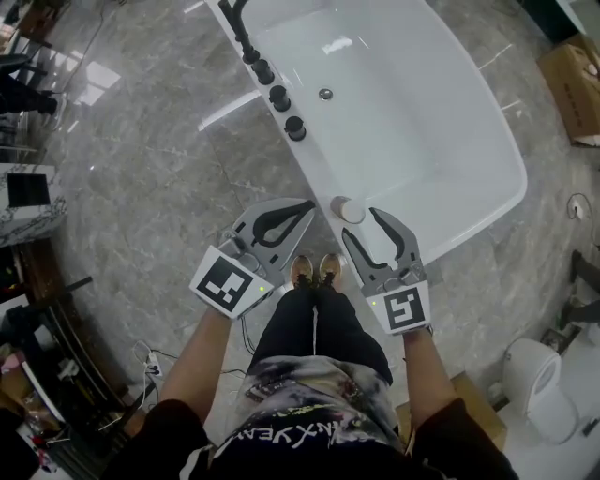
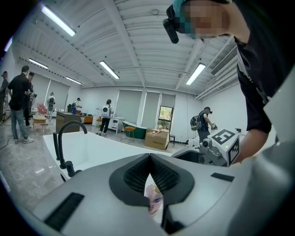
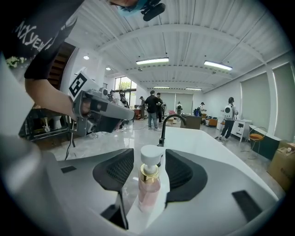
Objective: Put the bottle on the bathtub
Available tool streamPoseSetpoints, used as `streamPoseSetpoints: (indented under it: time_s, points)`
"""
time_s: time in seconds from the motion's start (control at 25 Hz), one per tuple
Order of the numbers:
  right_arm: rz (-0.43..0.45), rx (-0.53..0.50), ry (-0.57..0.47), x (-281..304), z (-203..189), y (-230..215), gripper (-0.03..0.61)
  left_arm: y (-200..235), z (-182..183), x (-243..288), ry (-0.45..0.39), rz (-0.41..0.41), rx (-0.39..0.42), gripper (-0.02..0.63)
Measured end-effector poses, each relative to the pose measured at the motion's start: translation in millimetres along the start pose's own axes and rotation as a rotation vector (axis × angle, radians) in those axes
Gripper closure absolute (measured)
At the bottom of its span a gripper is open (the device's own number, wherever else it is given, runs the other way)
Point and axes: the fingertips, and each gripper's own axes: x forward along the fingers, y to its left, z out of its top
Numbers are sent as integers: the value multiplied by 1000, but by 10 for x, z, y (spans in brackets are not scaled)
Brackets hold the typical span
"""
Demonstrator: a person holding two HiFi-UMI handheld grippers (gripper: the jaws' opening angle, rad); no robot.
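A clear bottle (image 1: 348,209) of pink liquid, with a gold collar and a white pump cap, stands upright on the near rim of the white bathtub (image 1: 487,131). My right gripper (image 1: 358,222) is open just short of it. In the right gripper view the bottle (image 3: 149,182) stands between the spread jaws of the right gripper (image 3: 150,155), and the pads are clear of it. My left gripper (image 1: 306,207) hangs beside the rim to the bottle's left, shut and empty. In the left gripper view the bottle (image 2: 154,201) shows through the gap below the left gripper's (image 2: 150,156) closed tips.
A black faucet (image 1: 239,23) and three black knobs (image 1: 279,97) line the tub's left rim, with a drain (image 1: 325,94) in the basin. The person's shoes (image 1: 314,270) touch the tub's end. A cardboard box (image 1: 572,84) and a toilet (image 1: 539,389) lie to the right. People stand far behind.
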Motion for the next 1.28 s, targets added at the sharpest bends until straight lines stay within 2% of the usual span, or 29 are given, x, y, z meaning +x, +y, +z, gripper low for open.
streamPoseSetpoints:
  time_s: [0.32,0.6,1.08,1.28]
  points:
    - [-2,-28,-31,-310,556,40,377,-222,279,-134,28,-19,13,603]
    - [6,-45,-64,-557,1093,134,377,-457,681,-305,16,-27,17,603]
    - [23,-74,-102,-900,1816,319,377,-732,1296,-572,-7,-17,45,603]
    - [34,-92,-121,-1002,2036,381,377,-817,1406,-682,2,-9,49,603]
